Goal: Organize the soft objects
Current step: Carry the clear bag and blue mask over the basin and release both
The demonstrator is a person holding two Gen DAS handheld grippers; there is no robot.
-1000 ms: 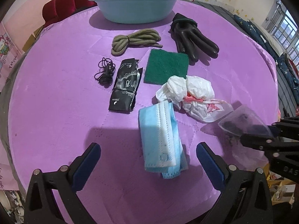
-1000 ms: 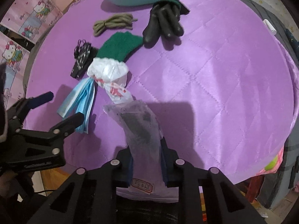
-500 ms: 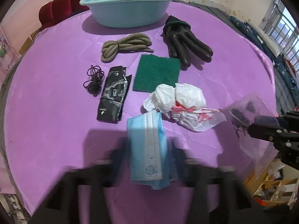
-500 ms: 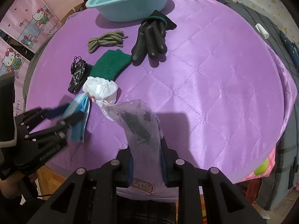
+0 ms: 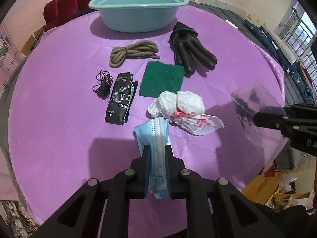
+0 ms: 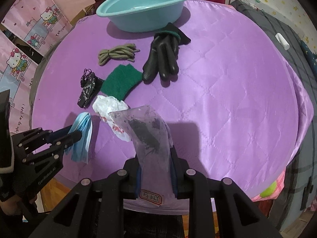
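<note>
Left gripper [image 5: 158,154]: jaws clamped on the blue face mask [image 5: 156,138], which is pinched lengthwise between the pads near the 6 o'clock edge of the purple quilted table cover [image 5: 59,119]. In the right wrist view the mask hangs from the gripper in folds above the cover at about 8 o'clock; whether its lower edge touches the cover cannot be told.

Right gripper [image 6: 155,158]: jaws closed to a narrow gap on a clear plastic bag [image 6: 146,134] holding dark contents. The bag stands up between the fingers; a red-printed label sits at its lower end, under the jaws. In the left wrist view this bag shows at 3 o'clock, off the cover.

Items lying on the cover, read from the left wrist view:
- Teal basin [image 5: 138,10] at 12 o'clock, at the far edge.
- Black glove [image 5: 190,47] at 1 o'clock, cuff towards the basin.
- Coiled olive rope [image 5: 132,53] just left of the glove, near 12 o'clock.
- Green scouring pad [image 5: 161,79] at centre, close to the glove's fingertips.
- Black foil packet [image 5: 120,99] at 10 o'clock, with a small tangle of black cord [image 5: 103,83] just beside it.
- Crumpled white plastic bag [image 5: 182,109] with red print, right of centre, touching the mask's far end.
</note>
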